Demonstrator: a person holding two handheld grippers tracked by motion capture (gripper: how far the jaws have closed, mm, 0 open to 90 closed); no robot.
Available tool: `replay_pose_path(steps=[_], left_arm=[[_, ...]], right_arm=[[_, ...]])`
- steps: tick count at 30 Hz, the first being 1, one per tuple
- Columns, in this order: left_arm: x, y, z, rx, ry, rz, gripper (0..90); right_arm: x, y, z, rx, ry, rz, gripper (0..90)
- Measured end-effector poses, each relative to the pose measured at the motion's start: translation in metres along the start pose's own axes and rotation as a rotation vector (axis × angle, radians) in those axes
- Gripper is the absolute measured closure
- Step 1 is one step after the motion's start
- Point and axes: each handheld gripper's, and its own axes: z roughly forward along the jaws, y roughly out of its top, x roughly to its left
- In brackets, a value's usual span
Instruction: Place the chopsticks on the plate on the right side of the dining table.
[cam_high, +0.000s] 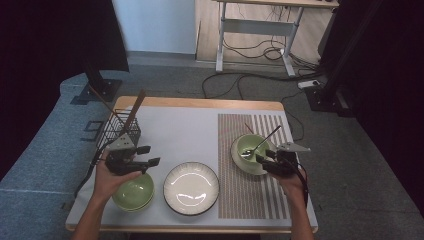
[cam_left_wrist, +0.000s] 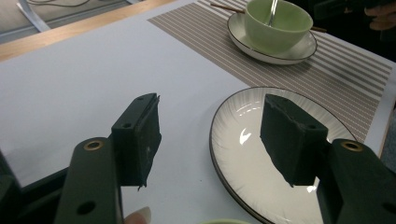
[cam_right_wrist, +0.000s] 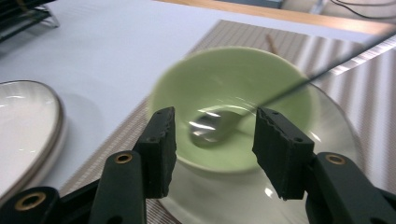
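My right gripper (cam_right_wrist: 212, 149) hung open and empty just short of the green bowl (cam_right_wrist: 233, 100) holding a spoon (cam_right_wrist: 219, 126), centre right; a nudge could have tipped it off its saucer (cam_high: 239, 164). My left gripper (cam_high: 145, 155), open too, had clear cloth above the white plate (cam_left_wrist: 252, 154).

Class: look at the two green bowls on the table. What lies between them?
In the high view, a white plate sits between the near-left green bowl and the bowl on the striped mat, which holds a spoon.
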Motion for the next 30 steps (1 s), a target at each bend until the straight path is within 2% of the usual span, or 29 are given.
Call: replay_pose_path(steps=[1,4,10,15,20,26,30], left_arm=[[0.002,0.000,-0.003,-0.006,-0.003,-0.009,37.6],[0.005,0.000,-0.007,-0.012,-0.010,-0.015,36.5],[0.012,0.002,-0.014,-0.027,-0.001,-0.027,35.6],[0.016,0.005,-0.019,-0.031,0.003,-0.034,33.6],[0.019,0.006,-0.029,-0.069,0.010,-0.013,32.3],[0.029,0.011,-0.041,-0.094,0.031,-0.032,32.3],[0.033,0.014,-0.043,-0.097,0.029,-0.037,32.4]], right_arm=[[0.006,0.002,0.003,-0.002,0.023,-0.008,49.1],[0.014,0.005,0.005,-0.020,0.034,-0.015,49.1],[0.021,0.009,0.006,-0.036,0.039,-0.010,47.3],[0.027,0.011,0.010,-0.028,0.054,-0.022,46.5],[0.031,0.011,0.012,-0.028,0.059,-0.029,45.7],[0.033,0.010,0.014,-0.025,0.062,-0.037,45.7],[0.034,0.010,0.016,-0.022,0.067,-0.035,45.5]])
